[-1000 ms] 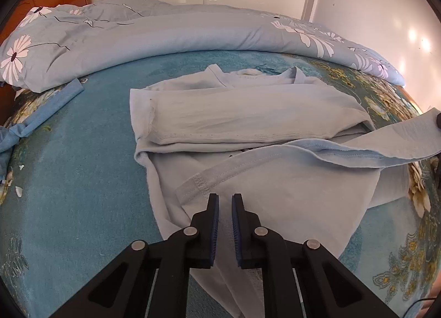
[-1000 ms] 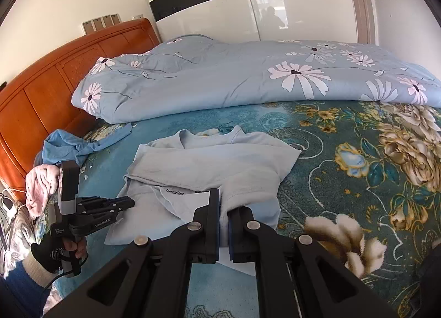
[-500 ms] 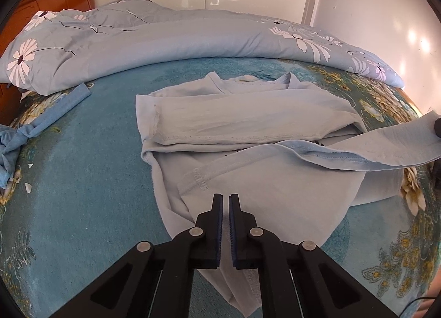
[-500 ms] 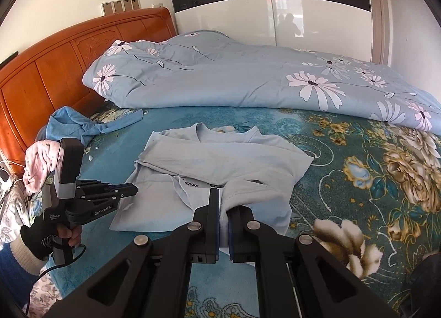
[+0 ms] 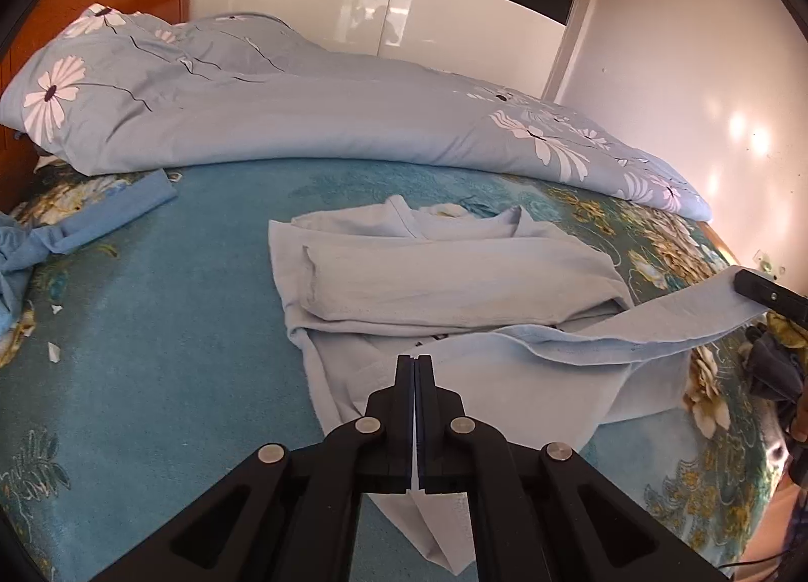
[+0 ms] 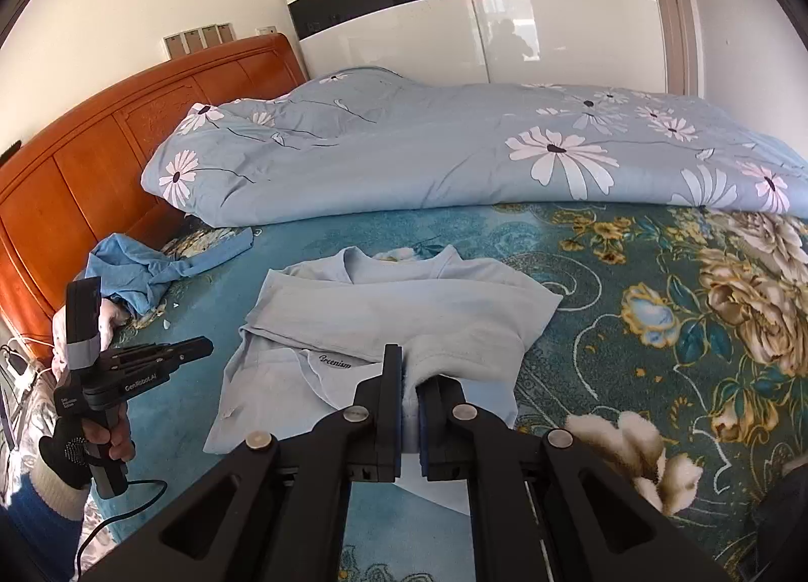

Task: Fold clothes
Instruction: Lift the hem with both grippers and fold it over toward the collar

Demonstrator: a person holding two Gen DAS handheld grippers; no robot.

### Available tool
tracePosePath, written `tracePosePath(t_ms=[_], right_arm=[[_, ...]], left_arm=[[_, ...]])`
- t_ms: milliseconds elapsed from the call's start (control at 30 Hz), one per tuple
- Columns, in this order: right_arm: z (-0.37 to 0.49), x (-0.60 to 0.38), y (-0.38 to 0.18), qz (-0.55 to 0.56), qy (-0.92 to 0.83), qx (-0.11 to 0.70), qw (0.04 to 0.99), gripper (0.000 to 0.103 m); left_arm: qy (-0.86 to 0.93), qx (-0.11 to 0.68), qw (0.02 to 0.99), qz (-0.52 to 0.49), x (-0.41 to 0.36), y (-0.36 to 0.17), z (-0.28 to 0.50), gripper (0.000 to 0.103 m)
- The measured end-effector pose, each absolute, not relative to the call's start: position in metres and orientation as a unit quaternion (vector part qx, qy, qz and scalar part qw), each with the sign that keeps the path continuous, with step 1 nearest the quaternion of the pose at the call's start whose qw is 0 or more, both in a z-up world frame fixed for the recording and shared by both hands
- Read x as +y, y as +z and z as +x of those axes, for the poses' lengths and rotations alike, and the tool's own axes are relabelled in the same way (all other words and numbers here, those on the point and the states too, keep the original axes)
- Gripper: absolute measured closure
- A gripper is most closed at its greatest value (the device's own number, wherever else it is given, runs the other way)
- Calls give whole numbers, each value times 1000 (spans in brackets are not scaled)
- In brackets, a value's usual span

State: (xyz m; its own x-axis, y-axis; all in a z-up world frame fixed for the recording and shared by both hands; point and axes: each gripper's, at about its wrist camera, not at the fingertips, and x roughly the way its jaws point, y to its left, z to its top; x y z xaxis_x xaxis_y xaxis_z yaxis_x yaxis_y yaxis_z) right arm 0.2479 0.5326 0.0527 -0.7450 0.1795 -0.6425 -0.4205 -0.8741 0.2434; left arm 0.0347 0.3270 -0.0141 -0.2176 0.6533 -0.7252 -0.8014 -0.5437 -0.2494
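Observation:
A pale blue long-sleeved shirt [image 5: 454, 274] lies partly folded on the bed, collar toward the duvet; it also shows in the right wrist view [image 6: 404, 309]. My left gripper [image 5: 415, 362] is shut on the shirt's hem at the near edge and holds it slightly lifted. My right gripper [image 6: 411, 370] is shut on a sleeve [image 5: 656, 324] that stretches taut off the right side of the shirt. The right gripper's tip [image 5: 757, 289] shows at the right edge of the left wrist view. The left gripper shows from the side in the right wrist view [image 6: 192, 347].
A blue floral duvet [image 5: 303, 117] lies bunched along the far side of the bed. A crumpled blue garment [image 6: 146, 269] and a pink one [image 6: 108, 317] lie at the left by the wooden headboard [image 6: 101, 168]. The teal floral bedspread [image 6: 656, 319] extends right.
My left gripper's jaws have closed from a narrow gap onto the shirt's hem. Both grippers have risen and drawn back, lifting the hem and sleeve.

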Motion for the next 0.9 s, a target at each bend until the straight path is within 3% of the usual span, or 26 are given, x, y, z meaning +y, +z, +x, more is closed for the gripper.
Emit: tracePosePath(t_ms=[233, 333, 400, 700, 767, 800, 867, 900], right_arm=[[254, 538, 37, -335, 904, 202, 172, 98], [259, 539, 35, -339, 903, 200, 174, 98], [261, 537, 33, -343, 902, 200, 173, 98], [268, 533, 28, -350, 898, 206, 170, 98], [267, 535, 27, -351, 896, 211, 171, 98], [267, 536, 27, -350, 896, 214, 170, 98], [268, 537, 28, -346, 897, 218, 166, 98], [269, 537, 29, -344, 898, 221, 162, 98]], left_arm=[[744, 86, 454, -482, 333, -60, 38, 100], [731, 67, 460, -499, 328, -61, 41, 88], [722, 52, 467, -508, 325, -61, 43, 70], [738, 66, 441, -507, 324, -63, 46, 60], [727, 42, 446, -520, 326, -67, 39, 63], [729, 36, 448, -516, 325, -65, 39, 71], [737, 33, 450, -503, 322, -59, 41, 101], [743, 34, 452, -493, 320, -55, 44, 101]])
